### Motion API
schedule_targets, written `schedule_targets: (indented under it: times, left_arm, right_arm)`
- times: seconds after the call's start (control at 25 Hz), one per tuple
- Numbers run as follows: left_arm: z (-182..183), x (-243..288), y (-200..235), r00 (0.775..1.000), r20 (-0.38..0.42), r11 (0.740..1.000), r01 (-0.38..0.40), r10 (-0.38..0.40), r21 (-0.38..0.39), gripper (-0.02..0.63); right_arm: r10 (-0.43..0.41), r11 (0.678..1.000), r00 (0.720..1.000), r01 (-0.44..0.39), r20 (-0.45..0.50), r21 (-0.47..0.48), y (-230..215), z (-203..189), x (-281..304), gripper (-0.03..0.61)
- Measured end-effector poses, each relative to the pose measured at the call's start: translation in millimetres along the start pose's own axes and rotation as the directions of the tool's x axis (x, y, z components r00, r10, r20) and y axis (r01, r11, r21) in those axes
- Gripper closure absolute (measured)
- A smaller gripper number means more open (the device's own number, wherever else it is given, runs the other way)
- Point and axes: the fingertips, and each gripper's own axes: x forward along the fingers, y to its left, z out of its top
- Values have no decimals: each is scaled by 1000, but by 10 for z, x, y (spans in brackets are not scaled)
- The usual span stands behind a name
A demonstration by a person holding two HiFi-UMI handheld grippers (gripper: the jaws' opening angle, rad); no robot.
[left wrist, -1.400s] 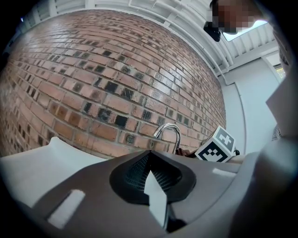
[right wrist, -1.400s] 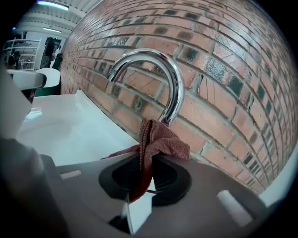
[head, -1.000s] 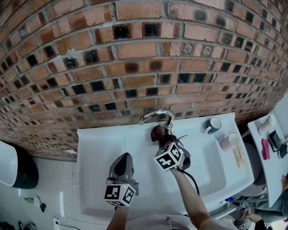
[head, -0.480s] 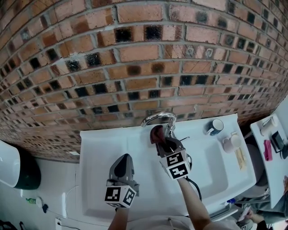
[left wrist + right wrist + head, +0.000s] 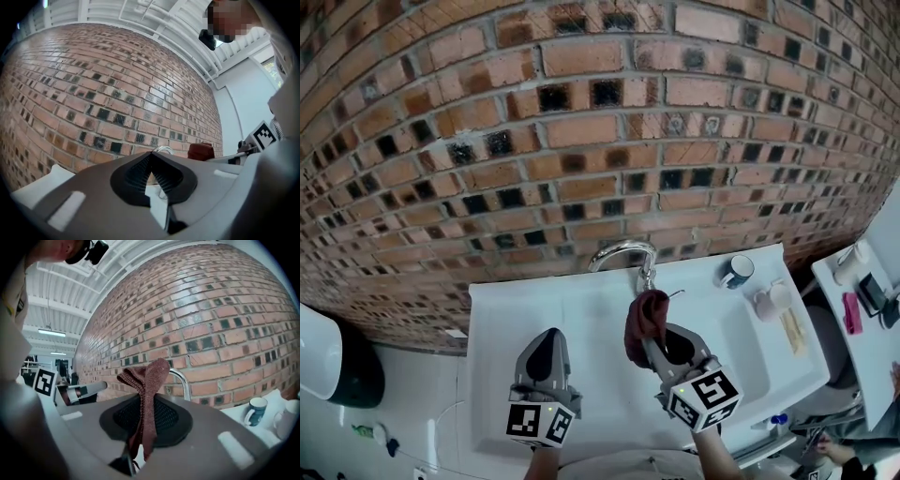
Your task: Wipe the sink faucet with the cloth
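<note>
Between the jaws of the right tongs (image 5: 653, 351) sits the cloth (image 5: 644, 321), pinched tight. A second ago these tongs were pushed up against the foot of the faucet (image 5: 623, 250), with the cloth pressed on it. Now they have come back toward the person, and the faucet stands a little way ahead of their tips. I cannot tell if the cloth's far end touches it, but it looks just off. I think one rub is over, and the tongs must go forward again to wipe more, maybe the curved pipe on top.

The left tongs (image 5: 547, 345) have stayed where they were, to the left of the right tongs and a bit lower over the sink (image 5: 502, 309). Their jaws are closed together and hold nothing.

The cloth is a long, thin bunch. Its long way runs the same way as the right tongs' jaws. It sticks out past the tips and points at the faucet and the brick wall (image 5: 581, 141), with its far end folded over to one side.
</note>
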Motion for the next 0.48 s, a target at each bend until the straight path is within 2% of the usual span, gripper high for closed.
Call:
schedule_targets:
  times: [0.16,0.28,0.48]
  left_arm:
    - [33,-122,-66,1000,16,1000,-3,3,1,620]
    - [80,-237,-156,999,32,1000,12,-13,25,620]
    - [92,-387,-222,999,37,999,31,-33,40,620]
  right_arm:
    - [-31,995,999,30,-6,-100,236,-236,-230,531]
    - [-14,996,1000,15,20,-91,360,-239,-348,531]
    - [-30,997,998,34,62,-66,366,-104,-433,531]
